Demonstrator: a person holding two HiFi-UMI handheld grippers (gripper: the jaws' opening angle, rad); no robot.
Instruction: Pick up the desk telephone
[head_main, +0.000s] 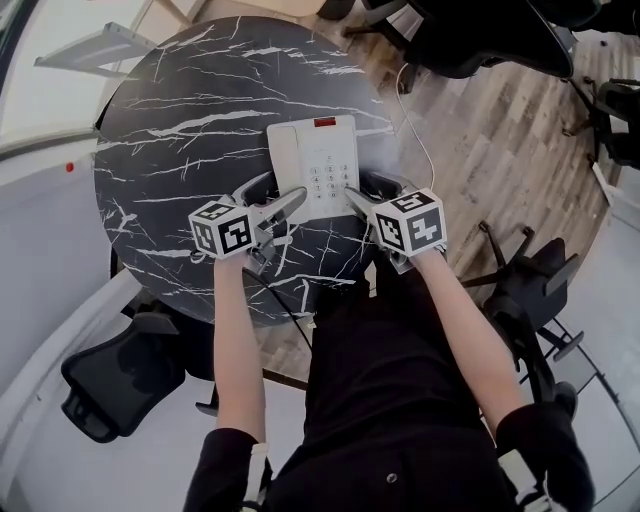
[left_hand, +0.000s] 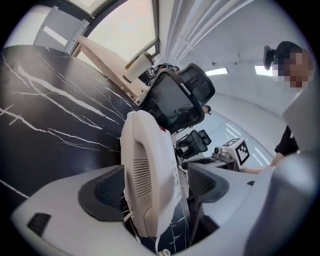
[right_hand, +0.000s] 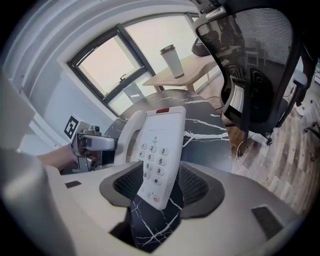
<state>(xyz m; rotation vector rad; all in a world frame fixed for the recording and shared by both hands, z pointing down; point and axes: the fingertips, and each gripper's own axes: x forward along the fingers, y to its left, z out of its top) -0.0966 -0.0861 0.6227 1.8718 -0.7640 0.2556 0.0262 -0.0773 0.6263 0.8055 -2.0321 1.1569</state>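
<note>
A white desk telephone (head_main: 310, 165), with a keypad and a red strip at its far end, lies on a round black marble table (head_main: 170, 150). My left gripper (head_main: 272, 192) is at the phone's near left corner. The handset side (left_hand: 147, 175) stands between its spread jaws, and a gap shows at the right pad (left_hand: 207, 182). My right gripper (head_main: 372, 190) is at the near right corner. The keypad end (right_hand: 155, 165) lies between its wide jaws, and neither pad presses on it.
A thin white cord (head_main: 415, 130) runs from the phone off the table's right edge to the wooden floor. Black office chairs stand at the top right (head_main: 480, 35), the right (head_main: 530, 290) and the lower left (head_main: 115, 385). A tumbler (right_hand: 172, 61) stands on a wooden desk beyond.
</note>
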